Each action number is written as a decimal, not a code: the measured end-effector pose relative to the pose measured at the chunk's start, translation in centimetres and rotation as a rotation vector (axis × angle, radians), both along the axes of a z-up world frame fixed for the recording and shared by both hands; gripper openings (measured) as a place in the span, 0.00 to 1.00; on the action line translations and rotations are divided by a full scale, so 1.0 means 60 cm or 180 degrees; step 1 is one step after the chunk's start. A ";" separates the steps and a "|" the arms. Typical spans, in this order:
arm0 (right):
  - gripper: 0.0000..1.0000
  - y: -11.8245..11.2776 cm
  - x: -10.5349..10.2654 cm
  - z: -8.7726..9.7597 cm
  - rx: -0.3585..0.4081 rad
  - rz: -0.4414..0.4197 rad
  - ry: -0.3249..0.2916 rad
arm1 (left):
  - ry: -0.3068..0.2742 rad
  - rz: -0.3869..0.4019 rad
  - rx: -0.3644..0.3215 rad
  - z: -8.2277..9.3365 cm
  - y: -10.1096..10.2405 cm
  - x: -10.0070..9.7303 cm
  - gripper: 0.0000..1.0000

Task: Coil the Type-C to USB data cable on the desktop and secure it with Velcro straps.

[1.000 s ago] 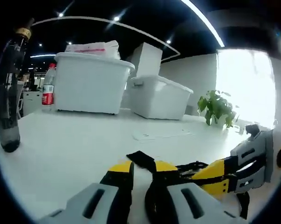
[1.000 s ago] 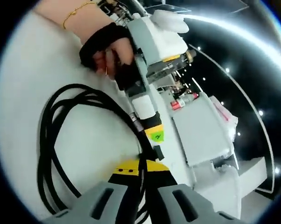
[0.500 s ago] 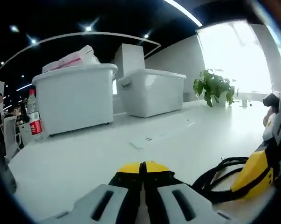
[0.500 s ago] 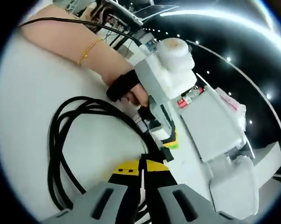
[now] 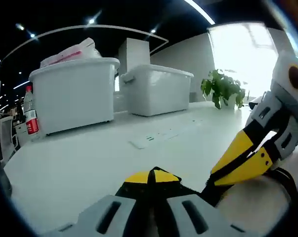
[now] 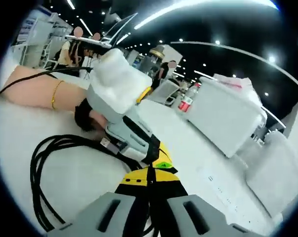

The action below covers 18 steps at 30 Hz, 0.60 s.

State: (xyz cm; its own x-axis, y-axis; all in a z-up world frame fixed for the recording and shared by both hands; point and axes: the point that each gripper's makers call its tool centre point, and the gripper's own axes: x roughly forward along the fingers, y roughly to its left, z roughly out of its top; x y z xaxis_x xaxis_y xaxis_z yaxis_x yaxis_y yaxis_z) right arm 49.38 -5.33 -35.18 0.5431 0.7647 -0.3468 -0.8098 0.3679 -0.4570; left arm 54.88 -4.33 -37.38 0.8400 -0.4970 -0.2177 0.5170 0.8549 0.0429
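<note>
The black data cable (image 6: 64,141) lies in loose loops on the white desk (image 6: 20,143), and a stretch of it runs up to where the two grippers meet. My right gripper (image 6: 149,178) is shut on a thin black strand of that cable. The left gripper (image 6: 161,157) comes in from the left, tip to tip with it, held by a gloved hand (image 6: 89,121). In the left gripper view my left gripper (image 5: 151,177) is shut, with a black strip that looks like the Velcro strap pinched at its tips. The right gripper (image 5: 215,177) leans in from the right, and the cable (image 5: 287,180) shows behind it.
Two white storage bins (image 5: 74,94) (image 5: 156,89) stand at the back of the desk, with a red-labelled bottle (image 5: 29,116) to their left and a potted plant (image 5: 220,91) to the right. A flat white socket strip (image 5: 151,138) lies mid-desk. The person's forearm (image 6: 35,91) rests on the desk.
The right gripper has closed in on the left gripper's tips. The right gripper view has tilted up from the desk toward the room. The cable loops stay on the desk.
</note>
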 end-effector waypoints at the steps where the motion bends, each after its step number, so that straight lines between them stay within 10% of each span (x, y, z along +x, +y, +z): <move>1: 0.01 0.003 0.007 0.002 0.0072 -0.0033 0.0062 | 0.0007 -0.0002 -0.0007 0.000 0.000 0.000 0.02; 10: 0.01 0.010 -0.004 0.008 0.0288 0.0042 0.0442 | -0.0208 0.0203 -0.0020 0.019 0.023 0.021 0.03; 18: 0.01 0.012 0.008 0.002 0.0121 0.0057 0.0384 | -0.0162 0.0082 0.0141 0.002 0.005 0.015 0.02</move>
